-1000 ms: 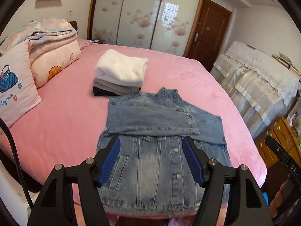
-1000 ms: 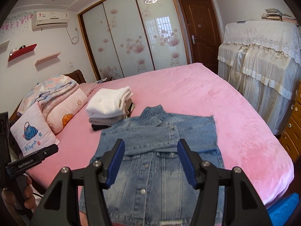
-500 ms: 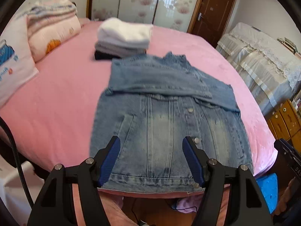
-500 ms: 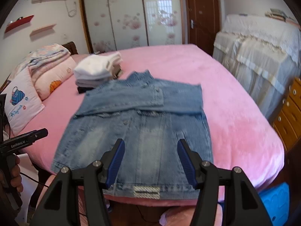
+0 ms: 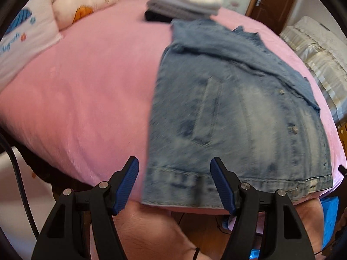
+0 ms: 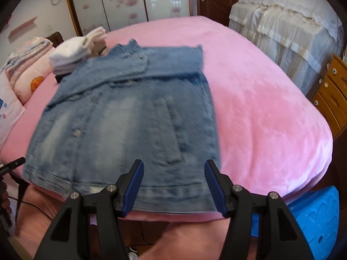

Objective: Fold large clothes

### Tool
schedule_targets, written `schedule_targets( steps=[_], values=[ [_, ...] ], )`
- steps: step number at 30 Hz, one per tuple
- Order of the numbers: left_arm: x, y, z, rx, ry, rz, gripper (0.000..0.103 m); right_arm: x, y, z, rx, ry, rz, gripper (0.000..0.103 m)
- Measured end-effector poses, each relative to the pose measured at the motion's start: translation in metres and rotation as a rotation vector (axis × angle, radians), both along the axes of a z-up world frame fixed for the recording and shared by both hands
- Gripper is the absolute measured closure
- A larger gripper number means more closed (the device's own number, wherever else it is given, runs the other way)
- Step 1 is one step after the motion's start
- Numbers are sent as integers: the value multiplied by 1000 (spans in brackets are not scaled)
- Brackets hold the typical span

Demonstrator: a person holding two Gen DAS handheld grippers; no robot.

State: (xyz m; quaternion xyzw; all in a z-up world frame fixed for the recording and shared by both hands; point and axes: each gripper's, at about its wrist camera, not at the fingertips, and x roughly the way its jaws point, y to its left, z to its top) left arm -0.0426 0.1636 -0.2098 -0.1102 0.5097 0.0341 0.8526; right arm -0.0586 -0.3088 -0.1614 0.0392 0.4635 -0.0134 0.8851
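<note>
Lying front-up on the pink bed (image 5: 82,91), the denim jacket (image 5: 234,112) had both sleeves folded across its chest and its hem at the near edge of the mattress. At far left in the left wrist view, a white pillow (image 5: 19,41) carried a blue bag picture and script lettering too blurred to read for sure; beside it sat a pink pillow (image 5: 80,6) with an orange print. Past the jacket's collar stood a stack of folded clothes (image 5: 184,6), white on top, grey and dark below, touching or just beside the collar. The left gripper (image 5: 174,185) hung just short of the hem's left corner, its jaws spread wide and holding nothing.

In the right wrist view the jacket (image 6: 130,117) filled the middle, the stack (image 6: 78,52) behind its left shoulder. The right gripper (image 6: 173,185) hovered over the hem's right end, jaws likewise wide apart and empty. Right of it, a blue plastic stool (image 6: 314,218) stood below the bed's corner, with a wooden drawer chest (image 6: 331,95) and a lace-covered piece of furniture (image 6: 288,32) beyond. No container held anything in either view.
</note>
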Motion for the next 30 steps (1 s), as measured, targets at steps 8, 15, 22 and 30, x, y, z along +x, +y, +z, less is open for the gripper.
schedule_targets(
  steps=[8, 15, 22, 30],
  values=[
    [4, 20, -36, -115, 17, -19, 36, -1, -46, -40, 133, 72, -61, 45],
    [5, 31, -46, -220, 7, -36, 36, 3, -49, -66, 218, 128, -35, 51],
    [3, 30, -47, -272, 14, -77, 57, 2, -46, -67, 232, 133, 0, 62],
    [4, 24, -48, -248, 35, -81, 58, 6, -43, -71, 216, 144, -12, 61]
  ],
)
